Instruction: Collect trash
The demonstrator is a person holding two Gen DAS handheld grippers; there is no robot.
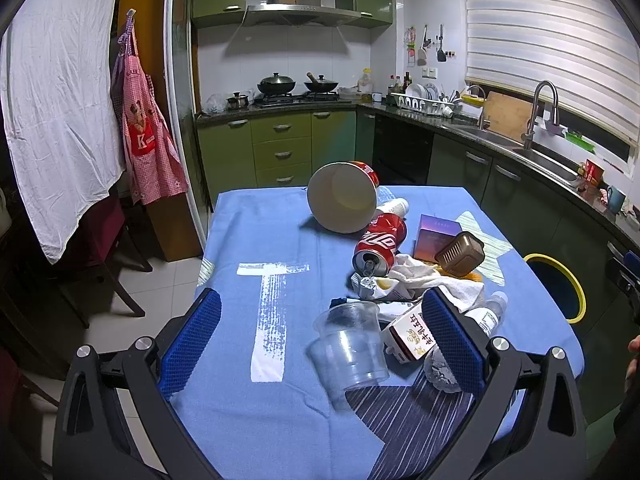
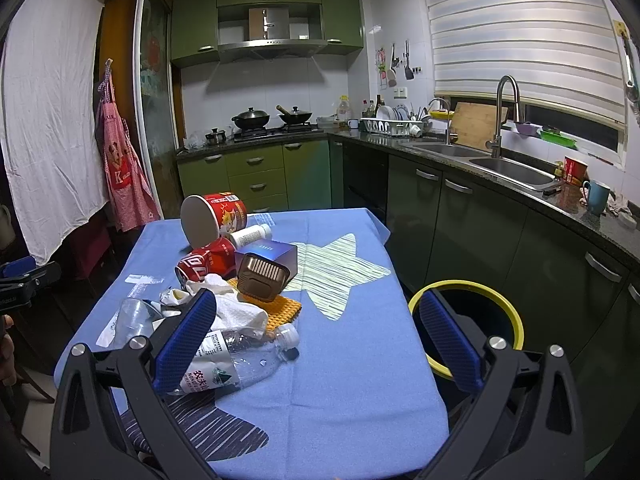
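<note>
Trash lies on the blue tablecloth point(image 1: 256, 420): a tipped red paper bucket point(image 1: 342, 202), a red cola can point(image 1: 380, 246), a purple box point(image 1: 434, 236), a brown plastic box point(image 1: 460, 254), crumpled white tissue point(image 1: 424, 280), a clear plastic cup point(image 1: 352, 344), a small carton point(image 1: 410, 336) and a clear water bottle point(image 2: 240, 354). A yellow-rimmed bin point(image 2: 504, 312) stands right of the table. My left gripper point(image 1: 320, 316) is open above the table, the cup between its fingers. My right gripper point(image 2: 320, 312) is open and empty, the bottle by its left finger.
Green kitchen cabinets point(image 2: 256, 168) and a dark counter with a sink point(image 2: 508, 168) run along the back and right. A white sheet point(image 1: 60, 100) and a pink apron point(image 1: 148, 140) hang at the left. A dark chair point(image 1: 108, 248) stands left of the table.
</note>
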